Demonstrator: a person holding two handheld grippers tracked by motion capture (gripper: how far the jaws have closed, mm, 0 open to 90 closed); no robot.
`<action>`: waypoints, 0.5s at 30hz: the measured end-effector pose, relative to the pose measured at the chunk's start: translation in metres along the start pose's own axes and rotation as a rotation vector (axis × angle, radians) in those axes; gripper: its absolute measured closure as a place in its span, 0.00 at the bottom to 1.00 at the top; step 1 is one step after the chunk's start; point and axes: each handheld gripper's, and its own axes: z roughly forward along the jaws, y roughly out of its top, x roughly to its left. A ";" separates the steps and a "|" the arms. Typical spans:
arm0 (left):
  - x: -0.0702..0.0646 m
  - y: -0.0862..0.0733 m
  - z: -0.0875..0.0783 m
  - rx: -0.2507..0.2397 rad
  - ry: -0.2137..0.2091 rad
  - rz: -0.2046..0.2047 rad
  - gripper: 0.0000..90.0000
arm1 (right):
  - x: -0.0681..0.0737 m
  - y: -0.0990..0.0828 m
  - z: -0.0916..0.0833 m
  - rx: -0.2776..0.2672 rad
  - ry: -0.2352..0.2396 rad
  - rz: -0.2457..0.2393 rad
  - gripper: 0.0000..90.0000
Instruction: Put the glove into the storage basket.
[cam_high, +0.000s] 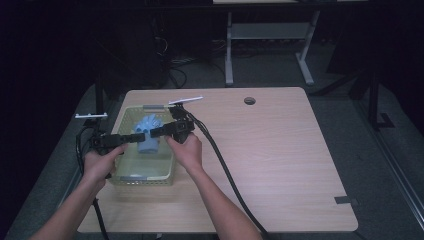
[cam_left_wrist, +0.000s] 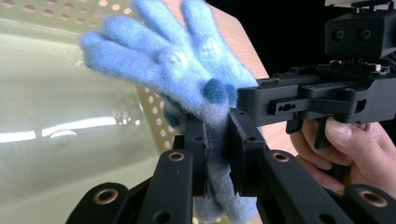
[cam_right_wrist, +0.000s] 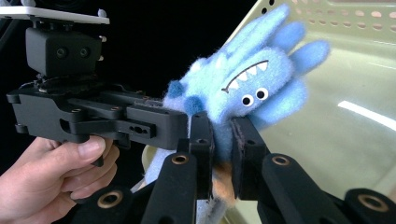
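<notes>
A fuzzy blue glove (cam_high: 148, 131) with a toothy face and googly eyes hangs over a pale green plastic basket (cam_high: 145, 178) at the table's left. Both grippers pinch it from opposite sides. My left gripper (cam_high: 140, 136) is shut on the glove's cuff end, and in the left gripper view its jaws (cam_left_wrist: 217, 140) squeeze the fabric below the glove (cam_left_wrist: 177, 65) fingers. My right gripper (cam_high: 154, 132) is shut on it too; in the right gripper view its jaws (cam_right_wrist: 222, 140) clamp the glove (cam_right_wrist: 247, 79) just under the face. The two grippers' tips nearly meet.
The basket's glossy inner wall (cam_left_wrist: 56, 93) lies behind the glove. A black cable (cam_high: 225, 170) trails from the right gripper across the wooden table (cam_high: 280, 150). A round grommet hole (cam_high: 249, 100) sits at the far edge. A desk frame (cam_high: 270, 30) stands beyond the table.
</notes>
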 end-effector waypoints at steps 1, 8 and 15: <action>0.002 0.000 0.000 0.004 0.000 -0.001 0.87 | 0.000 0.000 0.000 0.000 0.000 0.000 0.89; 0.013 0.001 -0.002 0.021 0.018 -0.016 0.87 | -0.003 0.000 0.014 0.008 0.000 0.009 0.89; 0.019 0.001 0.000 0.032 0.034 -0.021 0.87 | -0.007 0.000 0.021 0.017 -0.003 0.022 0.89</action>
